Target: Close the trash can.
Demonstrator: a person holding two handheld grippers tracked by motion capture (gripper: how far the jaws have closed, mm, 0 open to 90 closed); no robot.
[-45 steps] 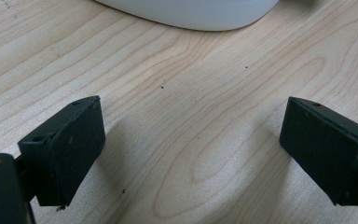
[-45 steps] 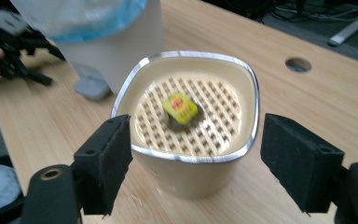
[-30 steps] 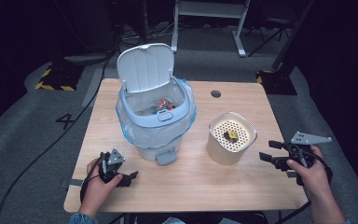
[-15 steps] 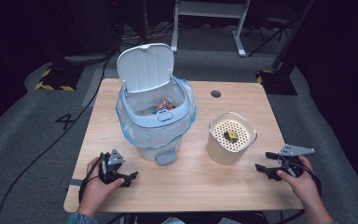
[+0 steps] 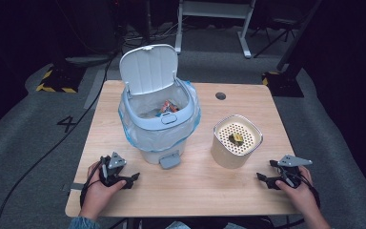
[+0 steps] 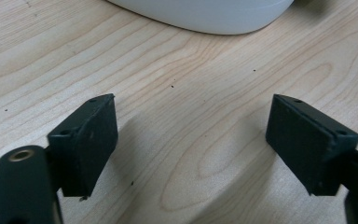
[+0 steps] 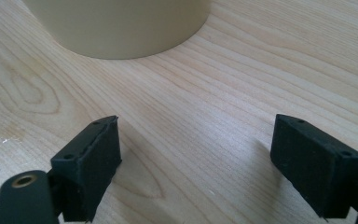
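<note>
A pale blue pedal bin [image 5: 158, 125] with a clear liner stands mid-table, its lid [image 5: 147, 69] up and scraps inside. To its right is a cream tub [image 5: 233, 149] with a perforated top that carries a small dark-yellow piece [image 5: 237, 139]. My left gripper [image 5: 133, 180] rests at the front left and points at the bin's white base [image 6: 205, 14]. Its jaws [image 6: 191, 140] are open, have just been closing a little, and hold nothing. My right gripper [image 5: 265, 170] sits low at the front right, facing the tub [image 7: 121, 28]. Its jaws [image 7: 196, 158] are open, have just been opening, and hold nothing.
The wooden table [image 5: 205, 193] has a dark round grommet [image 5: 220, 96] near its back edge. The bin's grey pedal [image 5: 170, 160] juts toward me. A metal stand [image 5: 214, 14] and cables lie on the dark floor beyond.
My right hand has come down to the tabletop at the front right. The left hand has stayed where it was.
</note>
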